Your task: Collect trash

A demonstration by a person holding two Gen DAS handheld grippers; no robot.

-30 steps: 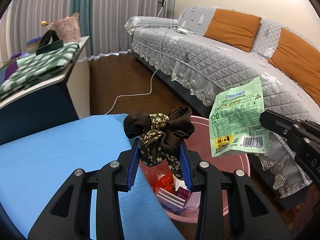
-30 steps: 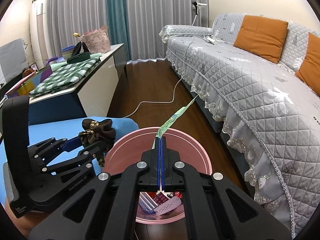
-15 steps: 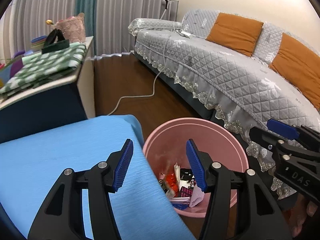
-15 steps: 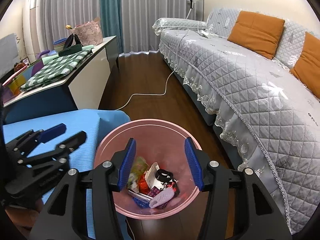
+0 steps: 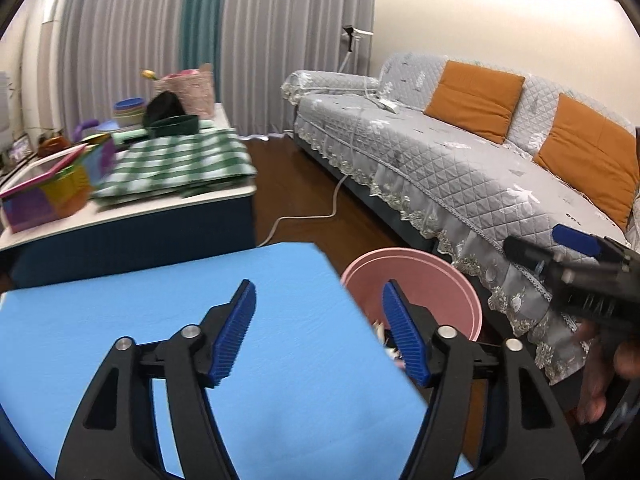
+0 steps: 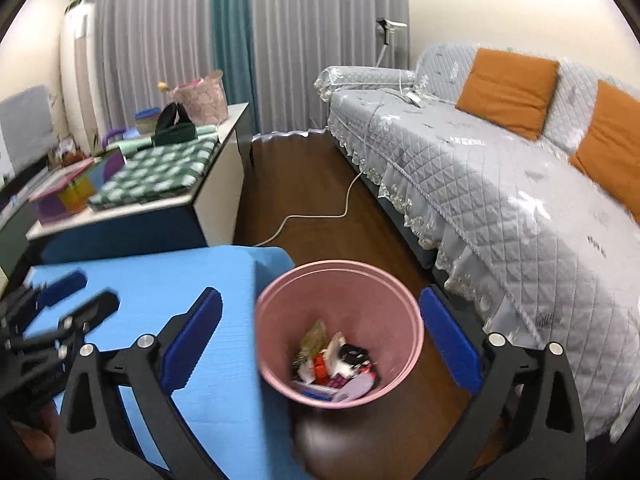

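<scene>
Trash (image 6: pixel 334 364) lies in the pink bin (image 6: pixel 280 332) at six o'clock. Left gripper (image 5: pixel 318 330) and right gripper (image 6: pixel 320 336), jaws just opened wide, hold nothing; drop done, next seek more litter.

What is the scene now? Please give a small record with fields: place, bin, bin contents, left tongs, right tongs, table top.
place: living room with a grey quilted sofa and orange cushions
bin: pink trash bin on the wood floor, beside the blue table
bin contents: mixed wrappers at the bottom; single items too blurred to name
left tongs: open, nothing between them, jaws have just been opening
right tongs: open wide above the bin, nothing between them, jaws have just been opening
table top: no trash visible on the part shown
</scene>
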